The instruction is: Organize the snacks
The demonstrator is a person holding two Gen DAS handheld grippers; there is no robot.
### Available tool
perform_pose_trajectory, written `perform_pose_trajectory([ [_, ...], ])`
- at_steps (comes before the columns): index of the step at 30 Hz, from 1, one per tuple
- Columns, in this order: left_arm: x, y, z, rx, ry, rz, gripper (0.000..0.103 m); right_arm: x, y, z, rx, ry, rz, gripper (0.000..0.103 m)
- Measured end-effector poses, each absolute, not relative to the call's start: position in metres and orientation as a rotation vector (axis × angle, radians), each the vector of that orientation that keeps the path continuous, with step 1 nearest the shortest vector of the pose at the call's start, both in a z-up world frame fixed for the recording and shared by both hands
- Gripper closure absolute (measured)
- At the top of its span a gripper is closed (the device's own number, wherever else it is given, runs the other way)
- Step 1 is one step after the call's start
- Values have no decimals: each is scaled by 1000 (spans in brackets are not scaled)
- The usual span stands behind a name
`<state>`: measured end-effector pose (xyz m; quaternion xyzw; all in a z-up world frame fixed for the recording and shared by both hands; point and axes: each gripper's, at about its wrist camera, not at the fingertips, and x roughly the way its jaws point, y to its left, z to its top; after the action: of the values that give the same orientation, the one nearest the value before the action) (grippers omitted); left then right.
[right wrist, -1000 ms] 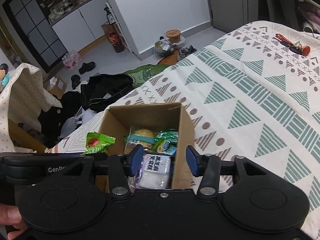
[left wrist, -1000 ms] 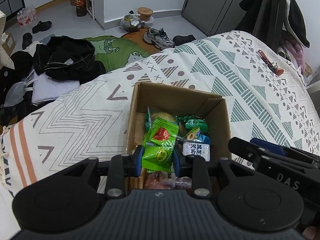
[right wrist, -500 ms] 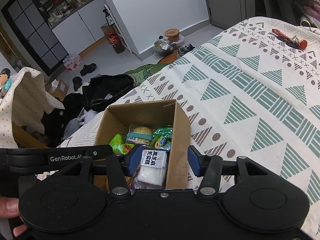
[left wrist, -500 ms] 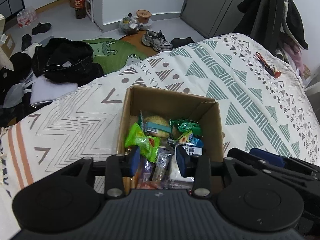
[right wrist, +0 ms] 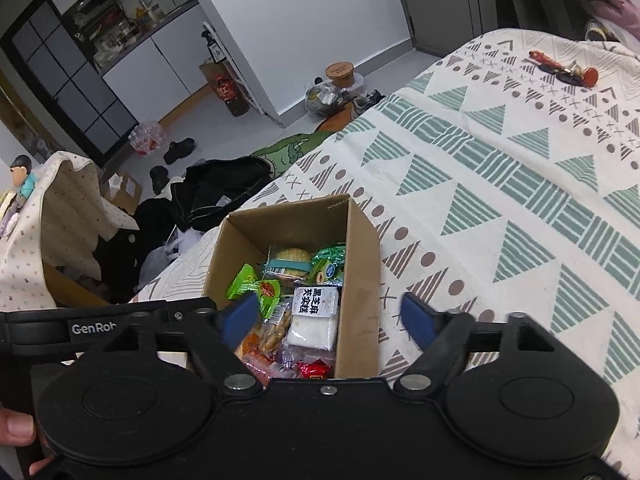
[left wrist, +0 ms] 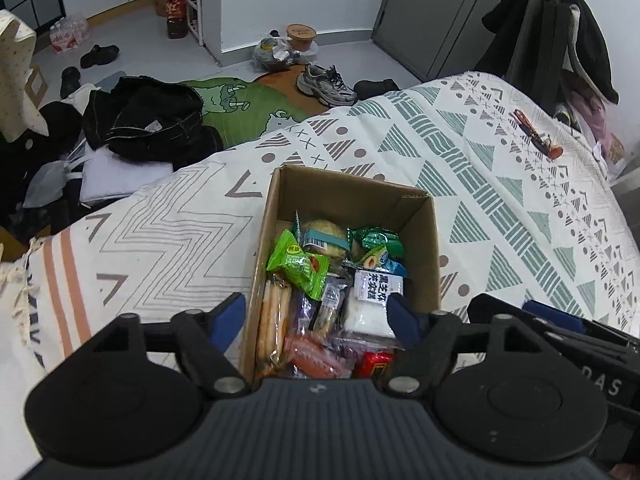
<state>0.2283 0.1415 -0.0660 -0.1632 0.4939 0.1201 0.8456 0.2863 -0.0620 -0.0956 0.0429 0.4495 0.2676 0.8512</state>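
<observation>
Since a second ago our left gripper (left wrist: 318, 316) has let go of the green packet (left wrist: 300, 265), which it held pinched between its blue tips; the packet now lies in the box (left wrist: 434, 264), and both pairs of jaws have spread wider. The left jaws stand wide apart and hold nothing, one tip outside the box's left wall and the other over its near right corner. Our right gripper (right wrist: 328, 318) is also spread and empty, its left tip over the snacks and its right tip out over the bedspread (right wrist: 500, 184), beside the box's right wall.

Inside the box we see the green packet on top at the left, touching a bun (left wrist: 322, 234) in a clear wrapper behind it. To the right lies a white pack (left wrist: 374, 294) with a black-lettered label, and behind that a blue-and-green wrapper (left wrist: 378, 246). Nearer us are a pack of long biscuits (left wrist: 272, 322) against the left wall, some pink sausages (left wrist: 310, 356), we think, since the gripper body hides their near ends, and a red wrapper (left wrist: 374, 362).

The box sits on the patterned bedspread. Well apart, near the far right edge of the bed, lies a small red-and-black item (left wrist: 538, 136) too small to name. Beyond the bed, on the floor, are dark clothes (left wrist: 148, 120), a green rug (left wrist: 248, 106) and a grey shoe (left wrist: 326, 84). A thumb (right wrist: 16, 426) shows at the lower left of the right view
</observation>
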Motion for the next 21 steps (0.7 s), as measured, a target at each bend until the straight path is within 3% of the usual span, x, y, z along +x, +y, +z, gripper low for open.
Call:
perform_pose_trajectory([
  [4,220,136,-55,-326,1025,270,17,279,-72,-85,101,921,555,10],
  [11,202,123,-37,-296,989,263,13,268,-92,-70,87,887,533,0],
  [18,183,109,-24,-279,950,249,0,250,-114,-52,71,848,512,0],
  [21,174,102,-19,-274,928,247,0,241,-123,-45,57,824,499,0],
])
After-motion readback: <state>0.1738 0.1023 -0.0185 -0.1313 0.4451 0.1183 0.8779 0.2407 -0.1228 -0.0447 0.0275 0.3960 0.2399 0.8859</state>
